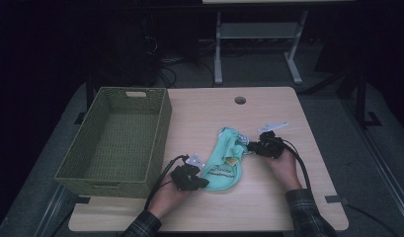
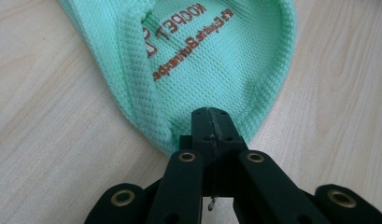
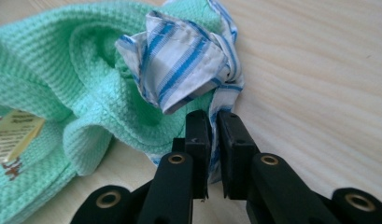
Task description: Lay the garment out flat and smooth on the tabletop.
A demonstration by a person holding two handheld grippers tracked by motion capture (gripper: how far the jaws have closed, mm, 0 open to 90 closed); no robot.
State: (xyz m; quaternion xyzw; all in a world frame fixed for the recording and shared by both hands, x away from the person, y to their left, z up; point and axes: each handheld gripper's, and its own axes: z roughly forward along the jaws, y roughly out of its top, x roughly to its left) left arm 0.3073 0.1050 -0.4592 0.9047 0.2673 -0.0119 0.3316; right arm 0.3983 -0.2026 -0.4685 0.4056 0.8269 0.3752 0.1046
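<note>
A mint-green waffle cloth with brown lettering lies crumpled at the middle of the wooden table. My left gripper is at its near left end. In the left gripper view the jaws are pressed together on the green cloth's hem. A white cloth with blue stripes is bunched against the green cloth at its far right end. My right gripper pinches the lower edge of the striped cloth, with only a narrow gap between the jaws. In the high view the right gripper sits level with that end.
An empty green woven basket stands along the table's left side, close to my left hand. A round cable hole is near the far edge. A yellow label is sewn on the green cloth. A desk frame stands behind the table.
</note>
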